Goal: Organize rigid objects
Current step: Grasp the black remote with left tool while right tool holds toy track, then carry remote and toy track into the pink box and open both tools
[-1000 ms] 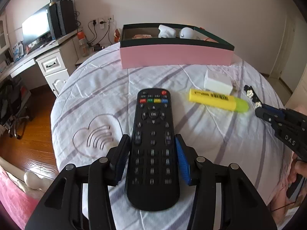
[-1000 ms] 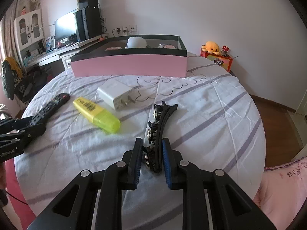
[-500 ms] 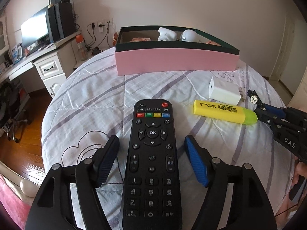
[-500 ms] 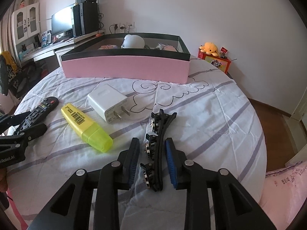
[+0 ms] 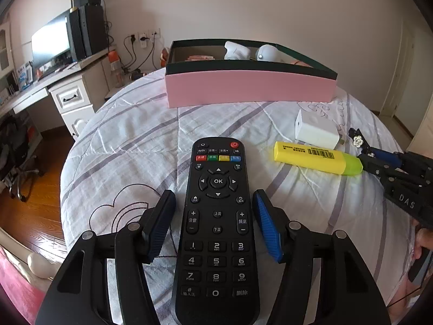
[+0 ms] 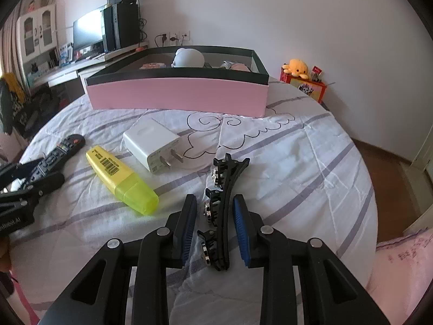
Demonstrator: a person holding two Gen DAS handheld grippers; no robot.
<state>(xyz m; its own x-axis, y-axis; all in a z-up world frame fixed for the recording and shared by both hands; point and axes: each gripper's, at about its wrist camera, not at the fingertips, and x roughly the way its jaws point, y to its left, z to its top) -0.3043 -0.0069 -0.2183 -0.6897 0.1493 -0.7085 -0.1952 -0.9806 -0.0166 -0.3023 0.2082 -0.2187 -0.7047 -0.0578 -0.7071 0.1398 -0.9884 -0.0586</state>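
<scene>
- A round bed (image 6: 311, 162) with a white quilt striped in lilac carries everything; a pink box (image 5: 249, 88) with a dark green rim stands at its far side.
- Change on the left: a second ago the left gripper (image 5: 215, 223) had its fingers closed against the black remote control (image 5: 216, 216). Half a second ago they had spread wide, and now they stand released, one on each side of the remote's middle with a clear gap on both sides. The remote lies flat on the quilt, lengthways between the fingers.
- Change on the right: the right gripper (image 6: 215, 226) was clamped on the near end of the black hair clip (image 6: 220, 211) a second ago. Its fingers have since parted and are now released, flanking the clip without touching it. The clip lies on the quilt.
- What this likely means: neither thing is held, so nothing is on its way to the box (both grips look to have been let go for a fresh try).
- Count on the quilt: one remote, one yellow highlighter (image 6: 121, 180), one white charger plug (image 6: 151, 143), one hair clip.
- The highlighter lies between remote and clip, with the charger just behind it.
- Count in the box: at least two pale rounded things show above the rim; the rest is hidden.
</scene>
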